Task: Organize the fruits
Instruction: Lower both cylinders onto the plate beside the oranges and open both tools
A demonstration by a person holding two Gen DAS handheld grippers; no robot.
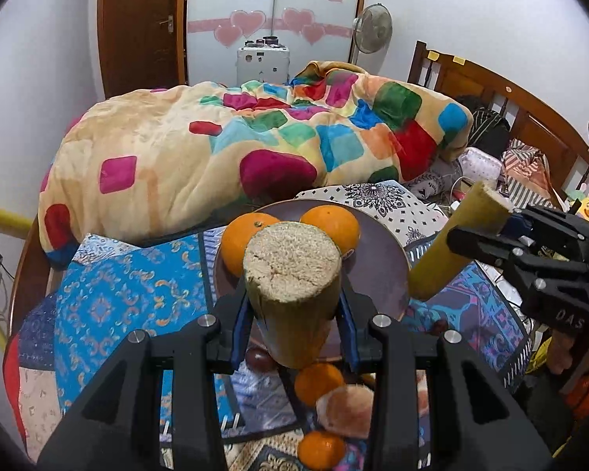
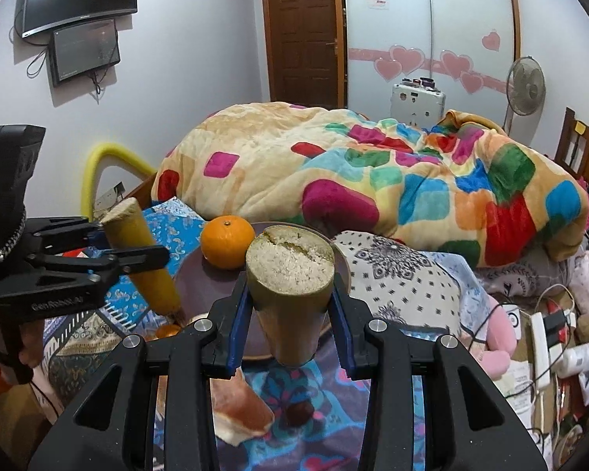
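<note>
Blanket (image 1: 231,145): multicoloured, heaped on the bed behind the plate.
Plate (image 1: 377,271): dark, on the patterned cover; two oranges (image 1: 241,241) on it.
Left gripper (image 1: 294,314): clenched round a sugarcane piece (image 1: 292,274).
Right gripper (image 2: 290,314): clenched round a second cane piece (image 2: 290,274).
Loose fruit: oranges (image 1: 318,382) near the plate's front rim.

Right tongs (image 2: 290,314) clamp a cut sugarcane piece (image 2: 288,294) above the plate (image 2: 200,286) holding 1 orange (image 2: 227,241).

Two sugarcane pieces (image 1: 292,274) (image 2: 290,294) held upright-tilted; oranges (image 1: 330,223) sit on the plate (image 1: 377,271).
</note>
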